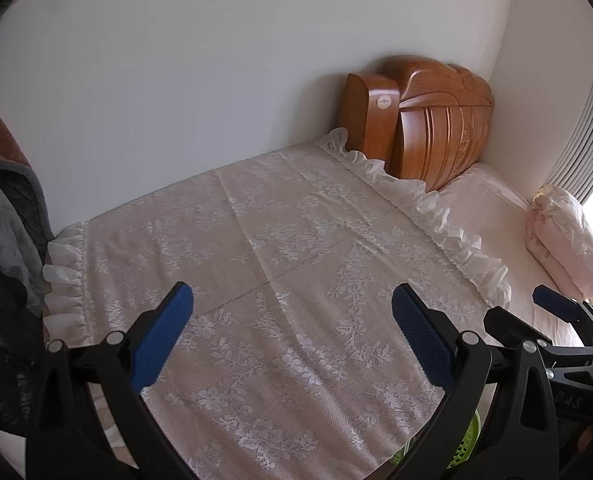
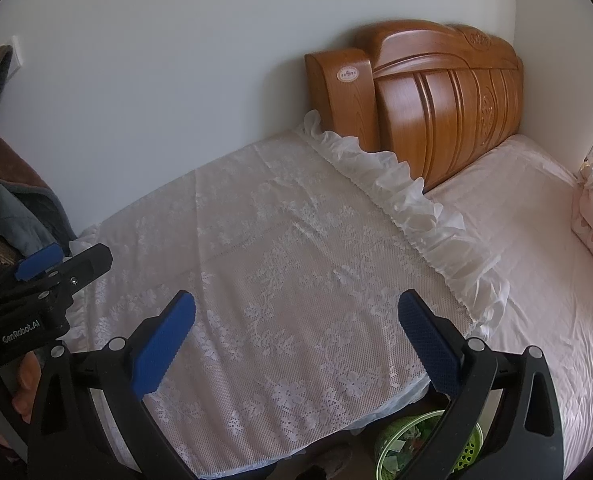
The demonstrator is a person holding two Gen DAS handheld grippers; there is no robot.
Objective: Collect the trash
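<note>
A green perforated basket (image 2: 428, 444) with scraps of trash in it stands on the floor below the lace-covered surface's front edge; a sliver of it shows in the left wrist view (image 1: 466, 440). My left gripper (image 1: 292, 320) is open and empty above the white lace cover (image 1: 276, 248). My right gripper (image 2: 296, 320) is open and empty above the same cover (image 2: 276, 248). The right gripper's tip also shows at the right edge of the left wrist view (image 1: 552, 304), and the left gripper shows at the left of the right wrist view (image 2: 60, 264). No loose trash shows on the cover.
A carved wooden headboard (image 2: 436, 96) stands against the white wall. A pink-sheeted bed (image 2: 536, 240) lies to the right with a folded pink quilt (image 1: 564, 240). Grey and brown clothing (image 1: 4, 208) hangs at the left. A curtain (image 1: 584, 120) covers the window.
</note>
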